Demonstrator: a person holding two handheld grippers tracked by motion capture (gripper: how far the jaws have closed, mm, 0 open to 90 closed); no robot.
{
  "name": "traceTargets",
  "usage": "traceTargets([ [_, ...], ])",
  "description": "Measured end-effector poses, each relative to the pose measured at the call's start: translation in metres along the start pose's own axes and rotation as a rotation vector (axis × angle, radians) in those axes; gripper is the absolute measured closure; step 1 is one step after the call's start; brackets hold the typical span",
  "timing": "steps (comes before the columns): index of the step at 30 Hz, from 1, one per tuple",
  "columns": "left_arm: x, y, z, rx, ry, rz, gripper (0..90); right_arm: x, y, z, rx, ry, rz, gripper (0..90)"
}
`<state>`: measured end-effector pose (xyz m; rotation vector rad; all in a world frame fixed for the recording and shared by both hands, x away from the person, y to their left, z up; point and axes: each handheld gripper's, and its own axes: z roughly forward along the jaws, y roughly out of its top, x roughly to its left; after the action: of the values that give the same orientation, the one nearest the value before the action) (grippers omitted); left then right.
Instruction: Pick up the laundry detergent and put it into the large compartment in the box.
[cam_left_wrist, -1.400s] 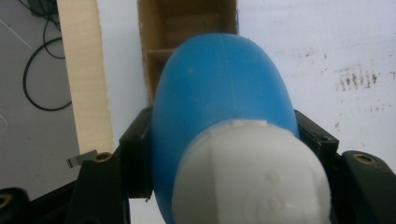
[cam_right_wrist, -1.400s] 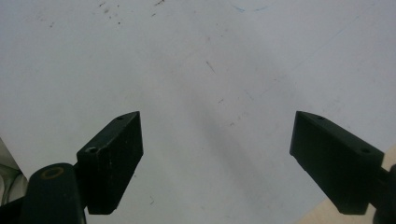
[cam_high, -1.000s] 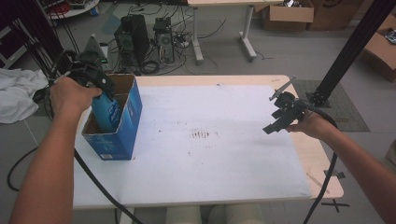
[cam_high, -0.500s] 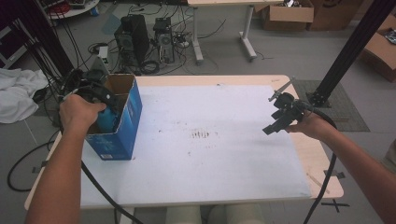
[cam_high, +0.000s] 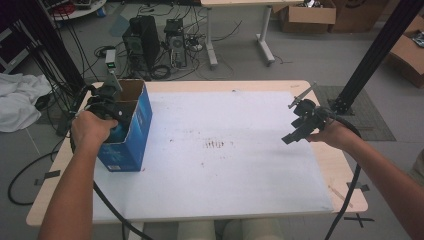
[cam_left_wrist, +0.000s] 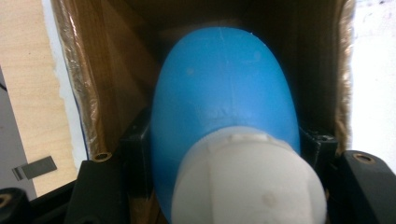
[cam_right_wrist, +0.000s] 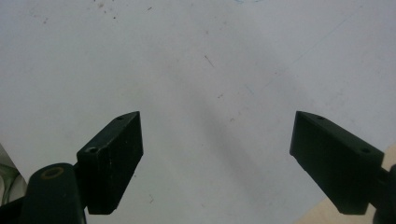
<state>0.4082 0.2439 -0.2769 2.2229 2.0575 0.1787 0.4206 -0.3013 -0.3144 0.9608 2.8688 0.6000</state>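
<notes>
Between our left fingers (cam_left_wrist: 133, 154) we hold a blue plastic bottle with a white cap (cam_left_wrist: 224, 121), the two black jaws pressed against its sides just above the cap, so the cap sits nearest us and the rounded body points away, down into the open-topped blue cardboard box (cam_left_wrist: 93, 84) with its brown inner walls. The bottle's long axis runs straight along the left gripper (cam_high: 107, 107), and that is the relation the next move turns on: the body is already between the box walls, with brown cardboard close on both sides, so we judge the bottle must keep travelling along its own axis and be let go only once it rests on something inside; how far the box floor lies beyond the bottle we cannot tell, since the body hides it. In the high view our left hand (cam_high: 92, 127) sits over the box, which stands at the left edge of the white-covered wooden tabletop (cam_high: 225, 175). The right gripper (cam_high: 302, 125) hangs well apart, over the right side of the tabletop, its fingers (cam_right_wrist: 112, 158) spread wide with nothing between them, too far off to help with the drop.
</notes>
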Motion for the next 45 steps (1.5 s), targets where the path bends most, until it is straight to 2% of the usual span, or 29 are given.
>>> traceTargets([
  [16,0.006,-0.002,0.002,-0.012,-0.017,-0.025,37.5,0.002,0.001,0.002,0.006,0.001,-0.008,17.3],
  [20,0.008,-0.002,-0.003,-0.033,-0.03,-0.046,36.2,0.002,0.0,0.004,0.013,0.003,-0.006,17.3],
  [25,0.009,-0.002,-0.012,-0.047,-0.023,-0.037,33.8,0.004,0.001,0.004,0.011,0.004,-0.009,17.3],
  [32,0.01,-0.002,-0.016,-0.046,-0.028,-0.039,28.0,0.005,0.0,0.001,0.007,0.004,-0.01,17.3],
  [45,0.007,0.002,-0.038,-0.078,-0.027,-0.025,27.0,0.006,0.0,-0.001,0.005,0.0,-0.012,17.3],
])
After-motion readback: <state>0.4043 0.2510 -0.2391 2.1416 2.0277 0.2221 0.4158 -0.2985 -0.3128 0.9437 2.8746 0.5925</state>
